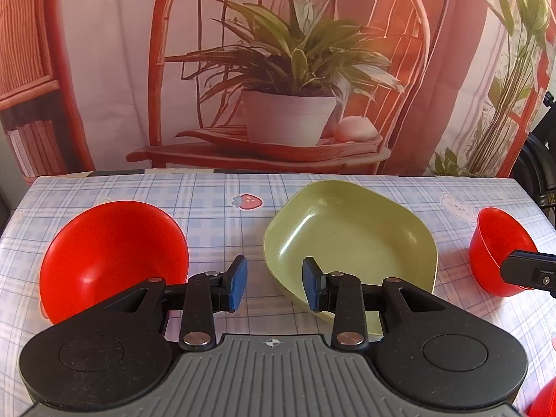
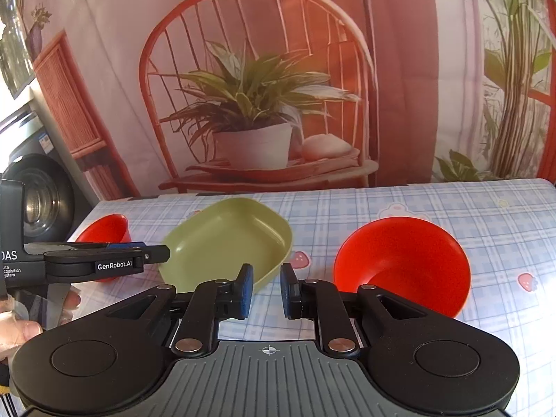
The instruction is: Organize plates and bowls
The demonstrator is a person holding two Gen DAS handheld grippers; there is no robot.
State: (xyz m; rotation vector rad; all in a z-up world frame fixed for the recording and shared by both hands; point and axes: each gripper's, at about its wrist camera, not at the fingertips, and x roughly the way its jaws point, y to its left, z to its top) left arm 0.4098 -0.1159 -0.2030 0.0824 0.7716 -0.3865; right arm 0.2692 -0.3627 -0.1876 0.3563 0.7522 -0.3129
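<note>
A green square plate point(image 1: 351, 239) lies mid-table; it also shows in the right wrist view point(image 2: 226, 239). A red bowl point(image 1: 111, 253) stands at the left and shows small in the right wrist view point(image 2: 104, 231). A second red bowl point(image 1: 497, 250) stands at the right and shows large in the right wrist view point(image 2: 403, 264). My left gripper point(image 1: 274, 283) is open and empty, hovering between the left bowl and the plate's near left edge. My right gripper point(image 2: 266, 290) is open and empty, between the plate and the right bowl.
The table point(image 1: 215, 194) has a blue plaid cloth with strawberry prints. A printed backdrop of a chair and a plant hangs behind its far edge. Another red object point(image 1: 544, 403) shows at the bottom right corner. A washing machine point(image 2: 38, 201) stands left of the table.
</note>
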